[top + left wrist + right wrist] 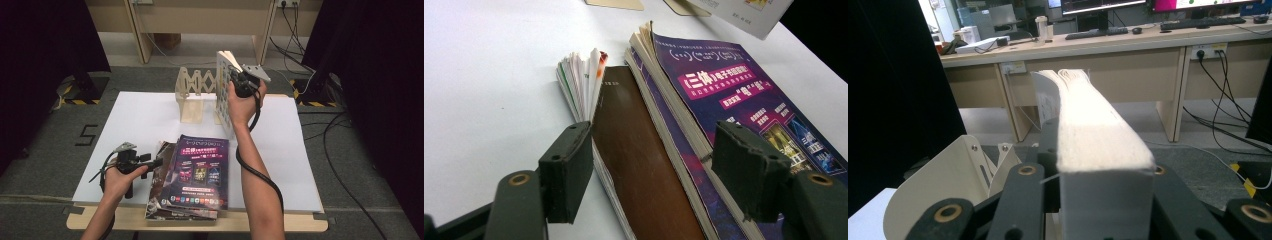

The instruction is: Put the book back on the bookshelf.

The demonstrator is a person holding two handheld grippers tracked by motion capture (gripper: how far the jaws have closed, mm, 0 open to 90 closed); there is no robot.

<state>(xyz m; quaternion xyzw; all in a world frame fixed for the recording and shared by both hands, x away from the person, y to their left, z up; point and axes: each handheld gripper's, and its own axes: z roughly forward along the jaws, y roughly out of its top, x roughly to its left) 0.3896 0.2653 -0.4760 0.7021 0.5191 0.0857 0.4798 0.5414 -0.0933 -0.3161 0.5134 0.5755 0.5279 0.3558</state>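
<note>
From the high view, I read the job as moving books from the stack near me into the wooden expandable book rack (pixel 192 95) at the far side of the white table (pixel 135 125). My right gripper (pixel 239 80) holds a thick white book (pixel 223 92) upright at the rack's right end, lifted or just meeting the table; I cannot tell whether it is seated yet. My left gripper (pixel 150 161) lies low beside the remaining stack, whose top is a purple magazine (pixel 200 170). So one book is nearly placed and the pile is still to be shifted.

In the left gripper view, the jaws stand wide apart with nothing between them, the left pad (pixel 566 172) over the table just beside a brown-covered book (pixel 639 160), the right pad (pixel 749 170) above the edge of the purple magazine (pixel 734 95). A thin fanned booklet (pixel 581 82) lies against the brown cover. I judge this gripper is lined up to steady or take the stack next, not yet gripping.

In the right gripper view, the jaws are clamped on the white book (pixel 1093 135), its page block running away from the camera. The cream rack panel (pixel 943 185) sits just left of it, so release is still to come.
</note>
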